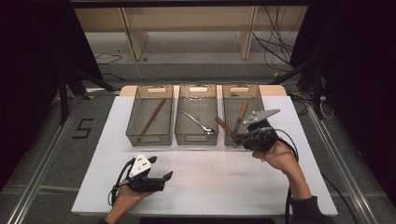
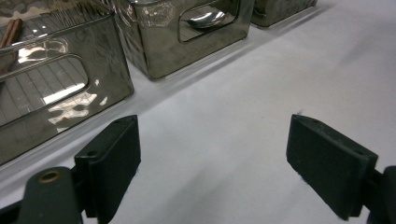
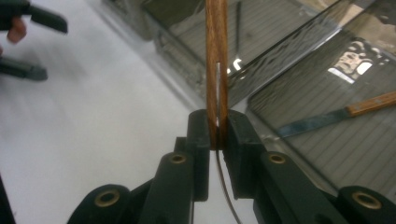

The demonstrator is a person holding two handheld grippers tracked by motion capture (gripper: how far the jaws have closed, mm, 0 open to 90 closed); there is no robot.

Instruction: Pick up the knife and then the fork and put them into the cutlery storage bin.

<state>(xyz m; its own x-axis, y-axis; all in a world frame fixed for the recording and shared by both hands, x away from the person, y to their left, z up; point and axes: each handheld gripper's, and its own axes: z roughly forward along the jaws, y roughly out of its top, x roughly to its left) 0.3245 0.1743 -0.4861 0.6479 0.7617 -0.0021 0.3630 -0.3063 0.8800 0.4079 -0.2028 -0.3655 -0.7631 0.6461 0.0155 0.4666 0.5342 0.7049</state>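
My right gripper is shut on the wooden handle of a utensil. It holds the utensil over the near rim of the right bin, and a thin metal part runs down below the jaws. A wooden-handled knife lies inside that bin. My left gripper stands open just above the white table, near its front left, with nothing between the jaws. It is also in the right gripper view.
Three smoky clear bins stand in a row at the back of the table. The left bin holds a brown stick. The middle bin holds a metal spoon. Cables lie on the floor behind.
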